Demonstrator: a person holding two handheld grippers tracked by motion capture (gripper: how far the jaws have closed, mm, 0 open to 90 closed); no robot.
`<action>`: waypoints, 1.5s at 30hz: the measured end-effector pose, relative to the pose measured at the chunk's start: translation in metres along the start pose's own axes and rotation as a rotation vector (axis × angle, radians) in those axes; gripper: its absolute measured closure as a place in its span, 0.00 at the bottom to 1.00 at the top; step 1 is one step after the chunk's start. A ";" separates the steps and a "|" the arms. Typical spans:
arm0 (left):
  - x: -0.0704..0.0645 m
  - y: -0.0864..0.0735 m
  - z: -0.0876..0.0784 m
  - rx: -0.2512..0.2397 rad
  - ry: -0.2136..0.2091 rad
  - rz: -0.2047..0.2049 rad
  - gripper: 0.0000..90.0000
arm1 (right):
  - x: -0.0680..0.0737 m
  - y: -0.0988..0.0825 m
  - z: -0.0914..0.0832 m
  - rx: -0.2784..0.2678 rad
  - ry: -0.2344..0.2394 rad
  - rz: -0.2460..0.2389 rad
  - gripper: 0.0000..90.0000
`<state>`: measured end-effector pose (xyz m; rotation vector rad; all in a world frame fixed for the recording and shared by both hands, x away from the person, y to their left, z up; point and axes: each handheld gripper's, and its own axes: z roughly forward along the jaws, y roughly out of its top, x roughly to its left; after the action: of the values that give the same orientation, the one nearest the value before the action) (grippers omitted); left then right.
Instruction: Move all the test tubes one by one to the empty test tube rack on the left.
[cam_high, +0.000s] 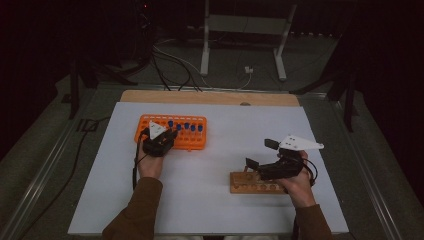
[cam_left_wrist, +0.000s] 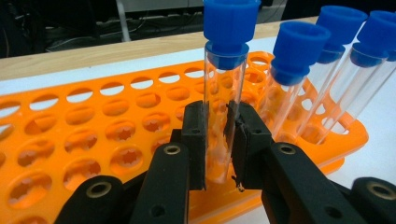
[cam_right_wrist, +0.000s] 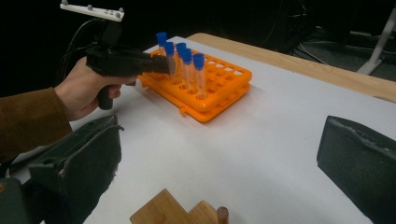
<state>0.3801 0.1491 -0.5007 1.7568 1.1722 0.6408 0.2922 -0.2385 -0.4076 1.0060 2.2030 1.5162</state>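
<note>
Test tube (cam_left_wrist: 223, 116), clamped by the left gripper (cam_left_wrist: 219, 140) fingers over the orange rack (cam_left_wrist: 70, 140), could crack if squeezed or misaligned; right gripper (cam_right_wrist: 219, 154) gapes, empty.

The table (cam_high: 210, 165) has a white top with a bare wooden strip along its far edge. Two items rest directly on it. An orange tube rack (cam_high: 192, 142) stands at the left gripper's (cam_left_wrist: 219, 149) jaws, its holed top spreading behind and to both sides of them. A wooden block (cam_high: 245, 184) lies just below and in front of the right gripper's (cam_right_wrist: 219, 163) jaws, well apart from the rack.
</note>
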 end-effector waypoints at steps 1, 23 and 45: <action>0.000 0.000 0.000 0.004 0.002 0.007 0.87 | 0.000 0.000 0.000 0.000 0.000 0.001 0.00; 0.000 -0.004 -0.005 0.038 0.018 0.010 0.71 | 0.000 -0.008 0.004 0.009 0.002 0.004 0.00; 0.019 0.011 -0.084 -0.052 -0.033 -0.030 0.18 | -0.009 -0.019 -0.011 -0.027 -0.070 0.004 0.00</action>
<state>0.3261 0.1974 -0.4539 1.6971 1.1479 0.6162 0.2852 -0.2563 -0.4218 1.0400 2.1279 1.4855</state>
